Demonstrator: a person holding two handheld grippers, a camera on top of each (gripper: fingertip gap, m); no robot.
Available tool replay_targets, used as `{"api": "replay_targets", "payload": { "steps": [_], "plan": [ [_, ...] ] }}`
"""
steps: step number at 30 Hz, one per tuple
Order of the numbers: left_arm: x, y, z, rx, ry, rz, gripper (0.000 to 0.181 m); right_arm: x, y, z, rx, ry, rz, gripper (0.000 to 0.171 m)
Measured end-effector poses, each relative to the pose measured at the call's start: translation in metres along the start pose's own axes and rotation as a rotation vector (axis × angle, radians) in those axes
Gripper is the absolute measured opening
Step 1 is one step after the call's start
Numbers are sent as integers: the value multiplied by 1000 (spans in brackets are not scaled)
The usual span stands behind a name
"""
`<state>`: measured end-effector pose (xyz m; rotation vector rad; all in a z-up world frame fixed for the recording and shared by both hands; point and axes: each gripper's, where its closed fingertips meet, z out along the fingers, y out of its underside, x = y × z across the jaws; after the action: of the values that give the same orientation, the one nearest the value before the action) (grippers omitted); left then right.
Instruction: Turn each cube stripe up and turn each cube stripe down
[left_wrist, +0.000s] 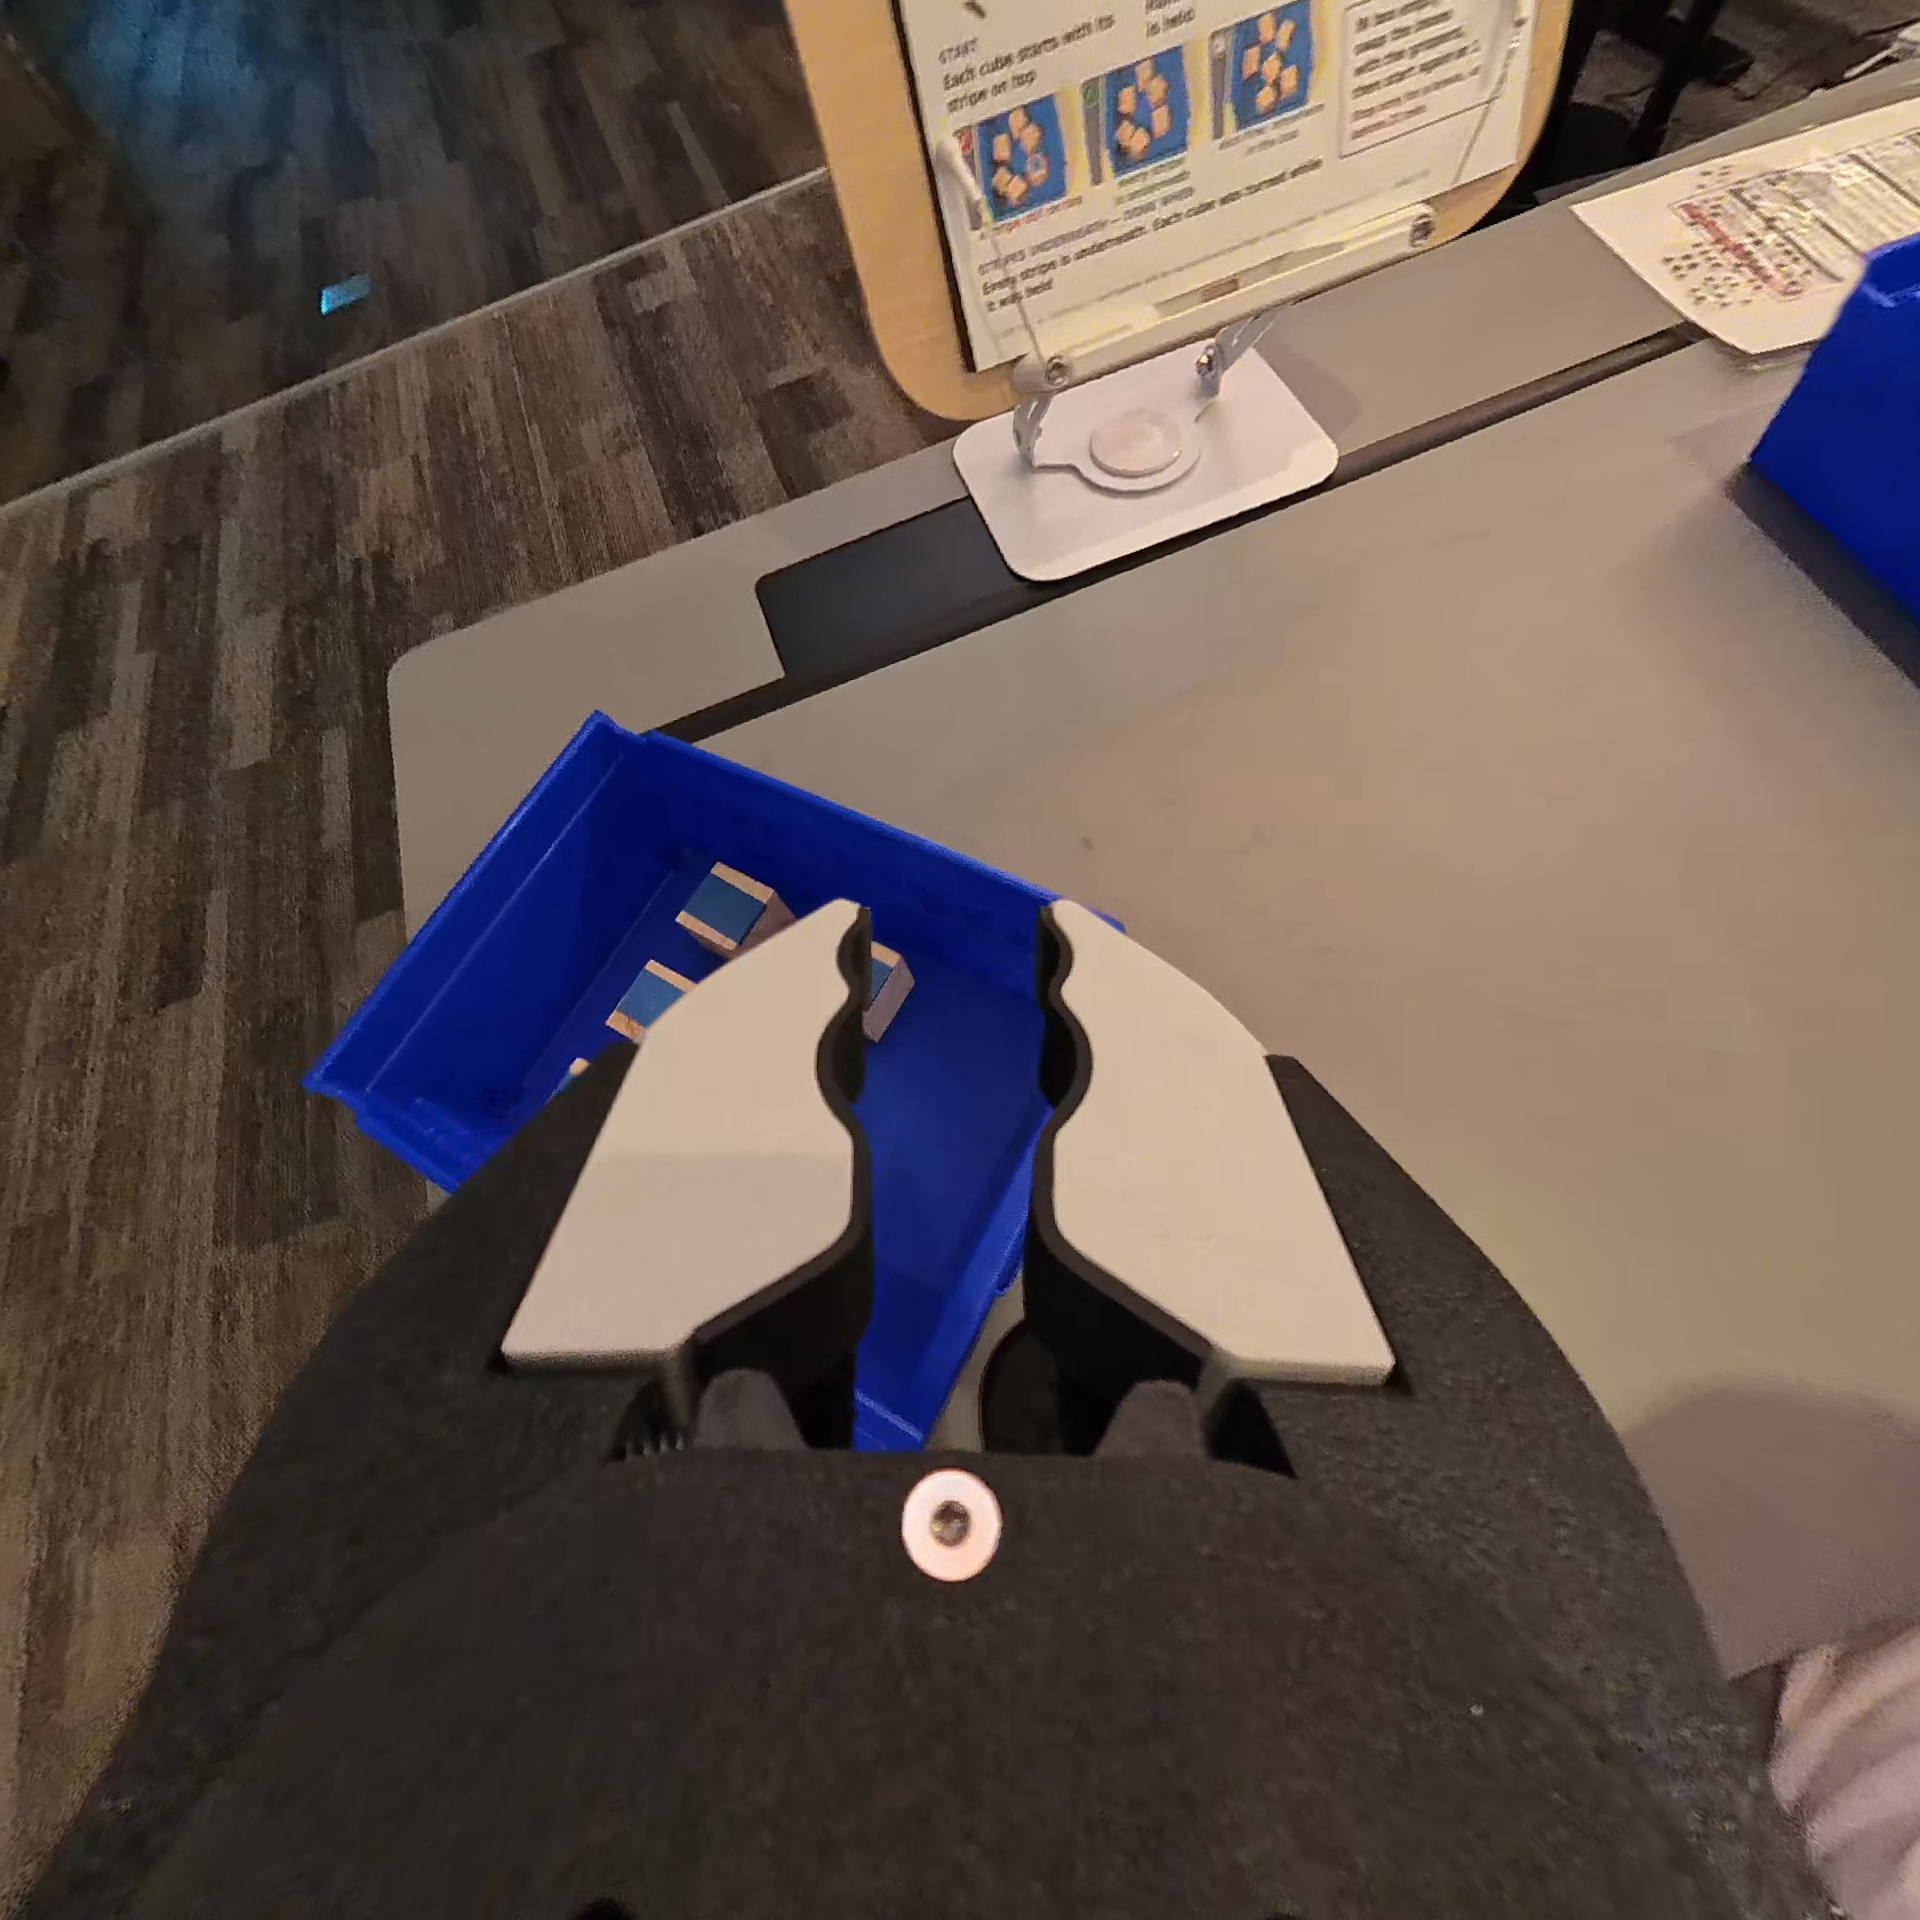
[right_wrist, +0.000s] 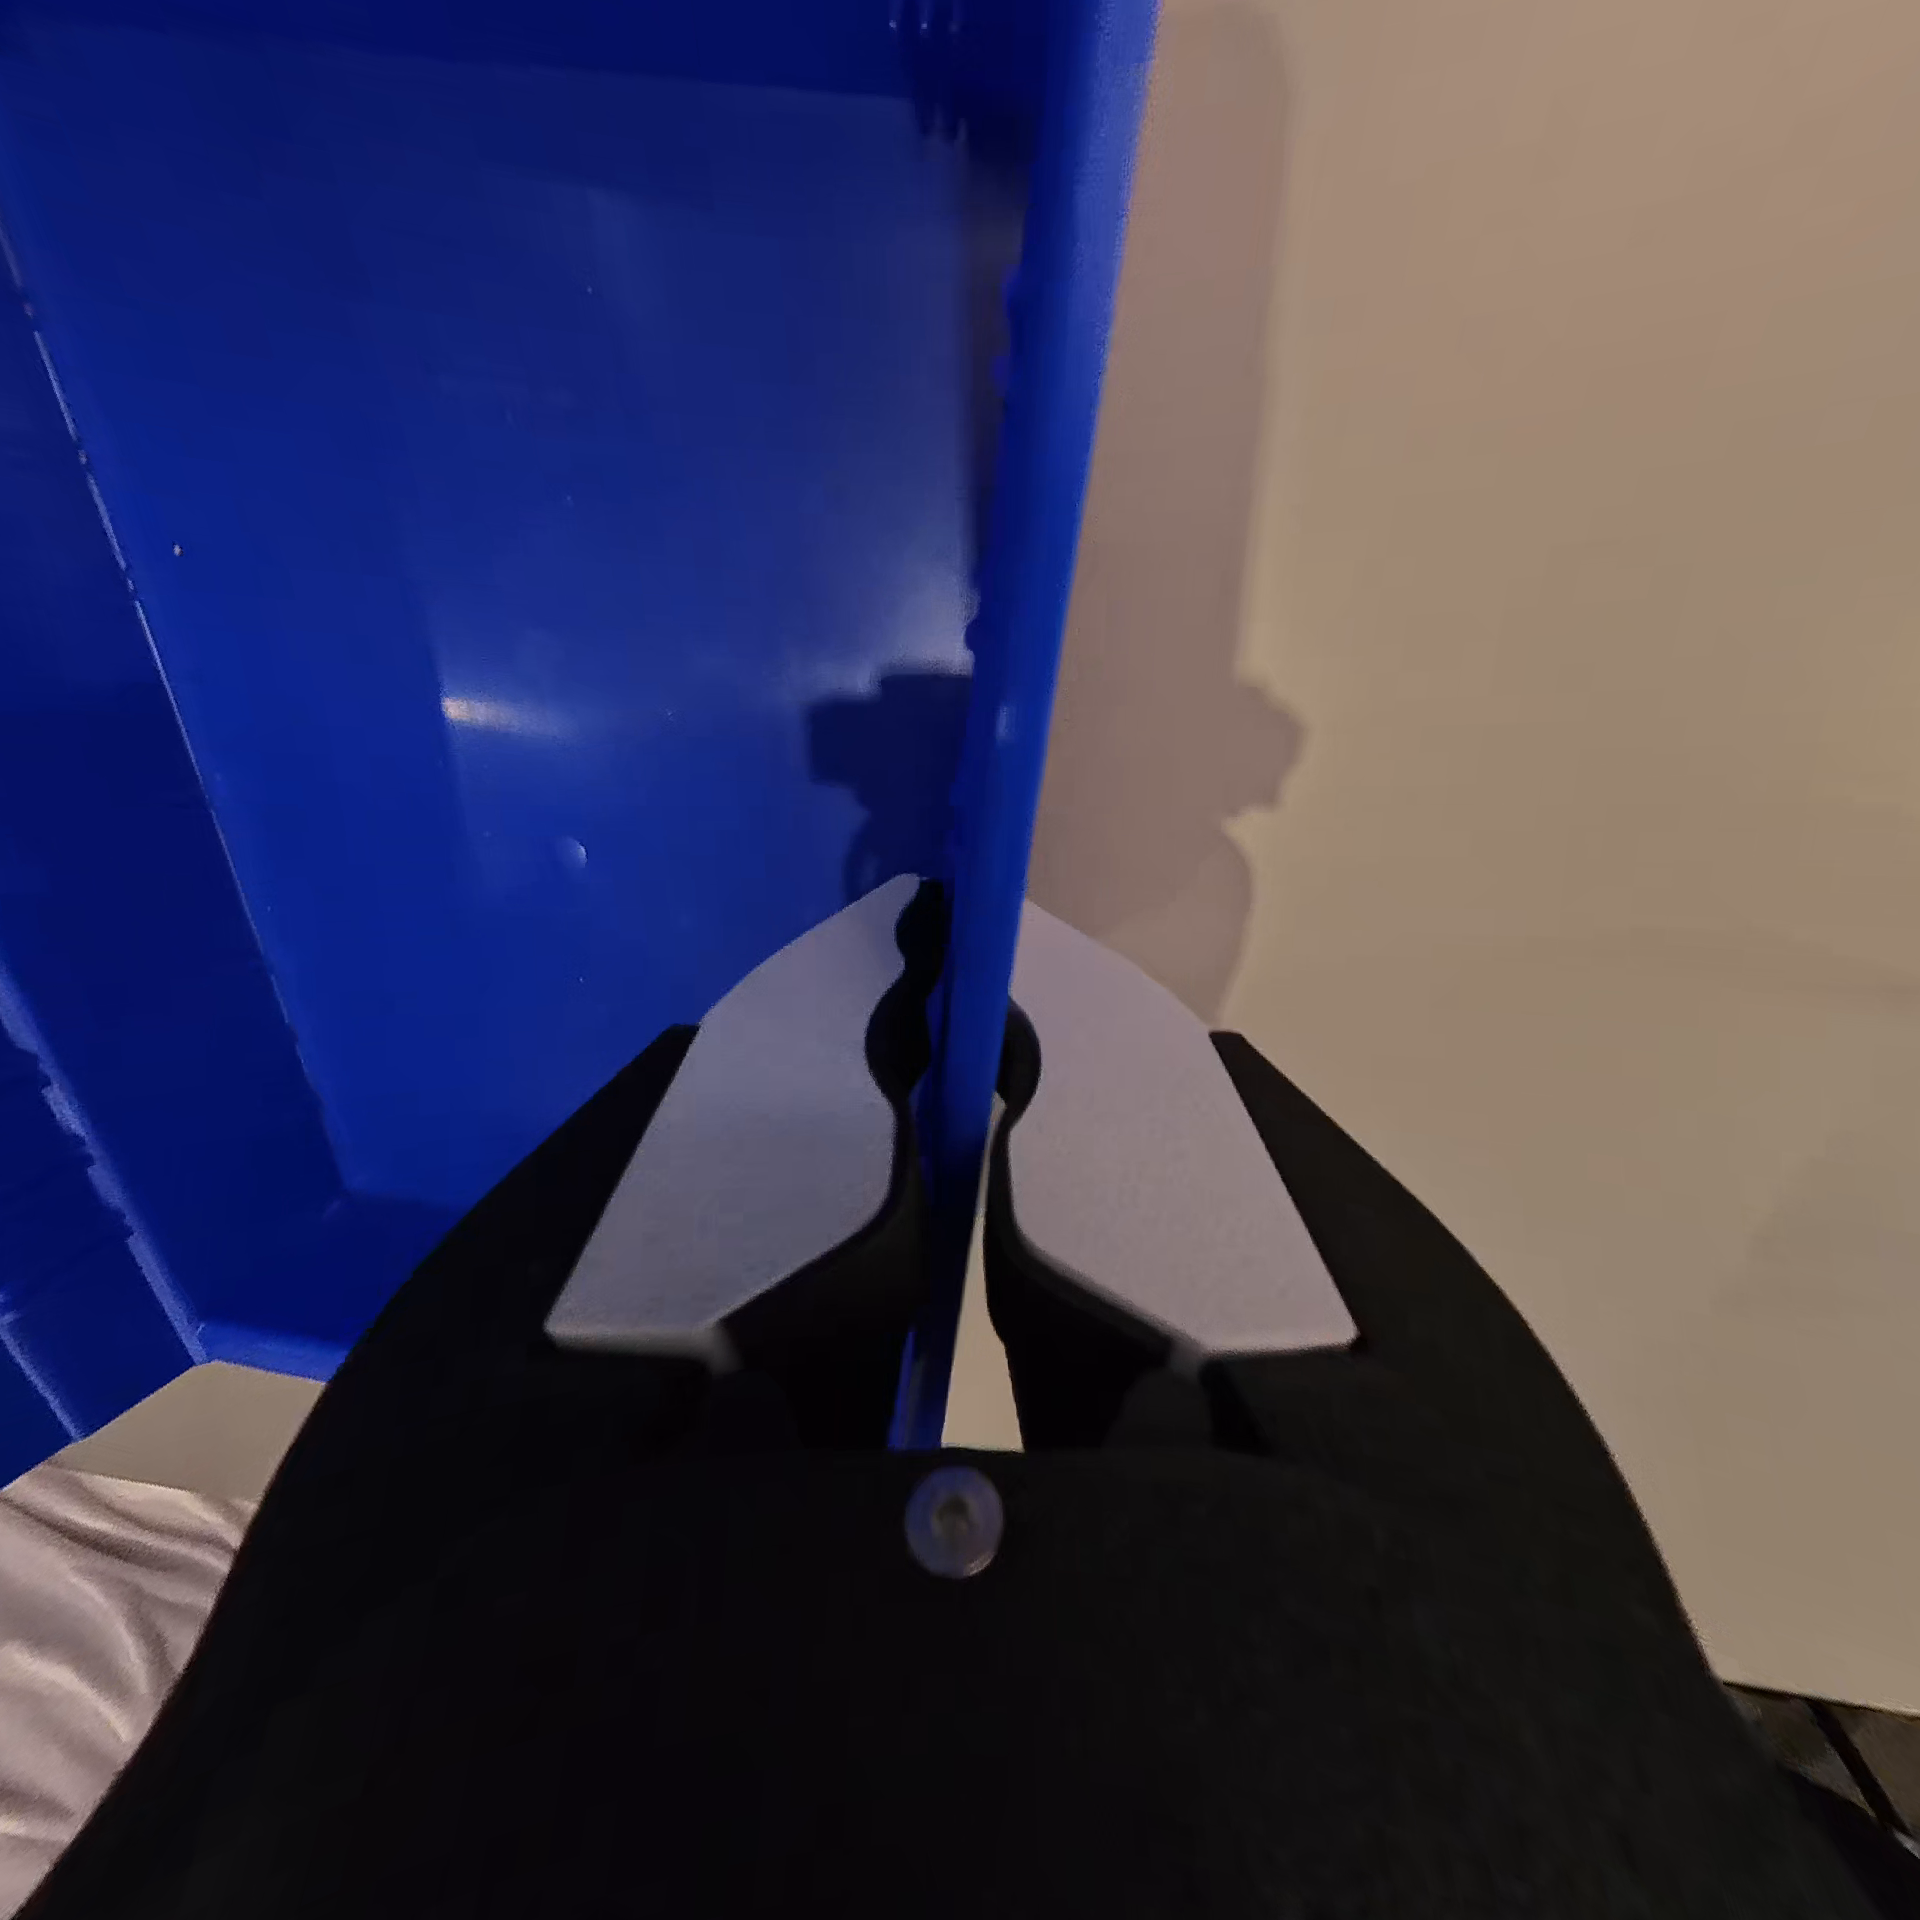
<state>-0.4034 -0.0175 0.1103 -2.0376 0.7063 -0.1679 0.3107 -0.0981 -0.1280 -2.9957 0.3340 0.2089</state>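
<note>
A blue bin (left_wrist: 499, 987) sits at the grey table's left corner in the left wrist view. It holds wooden cubes. Two cubes (left_wrist: 727, 909) (left_wrist: 649, 997) show a blue stripe on top, and a third cube (left_wrist: 888, 987) is partly hidden behind my finger. My left gripper (left_wrist: 951, 914) hangs open and empty above this bin. My right gripper (right_wrist: 971, 904) is shut on the thin side wall (right_wrist: 1039, 520) of a blue bin. No cubes show in the part of that bin I can see.
A second blue bin (left_wrist: 1860, 395) is cut off at the table's right edge. A sign stand (left_wrist: 1143, 468) with an instruction sheet stands at the back, with a printed paper (left_wrist: 1766, 239) beside it. Carpet floor (left_wrist: 208, 727) lies beyond the table's left edge. Pale cloth (right_wrist: 104, 1610) shows at the lower left.
</note>
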Motion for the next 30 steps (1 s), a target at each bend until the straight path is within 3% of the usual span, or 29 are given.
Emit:
{"api": "replay_targets", "payload": {
  "steps": [5, 7, 9, 14, 19, 26, 30],
  "plan": [
    [-26, 9, 7, -32, -43, -63, 30, 3, -2, -2, 42, 32, -66, 9],
    [-46, 21, 7, -56, -74, -125, 30, 10, -8, -11, 108, 117, -87, 20],
    [-73, 39, 10, -97, -103, -227, 37, 20, -18, -28, 215, 242, -94, 34],
    [-119, 86, 35, -198, -43, -483, 37, 9, -33, -79, 470, 376, -122, 37],
    [-153, 152, 59, -451, -138, -656, 37, -46, -50, -118, 680, 211, -146, 36],
    [-144, 196, 92, -647, -20, -759, 37, -95, -64, -133, 746, 81, -198, 37],
    [-144, 215, 100, -772, -45, -675, 26, -111, -69, -128, 772, -37, -217, 37]
  ]
}}
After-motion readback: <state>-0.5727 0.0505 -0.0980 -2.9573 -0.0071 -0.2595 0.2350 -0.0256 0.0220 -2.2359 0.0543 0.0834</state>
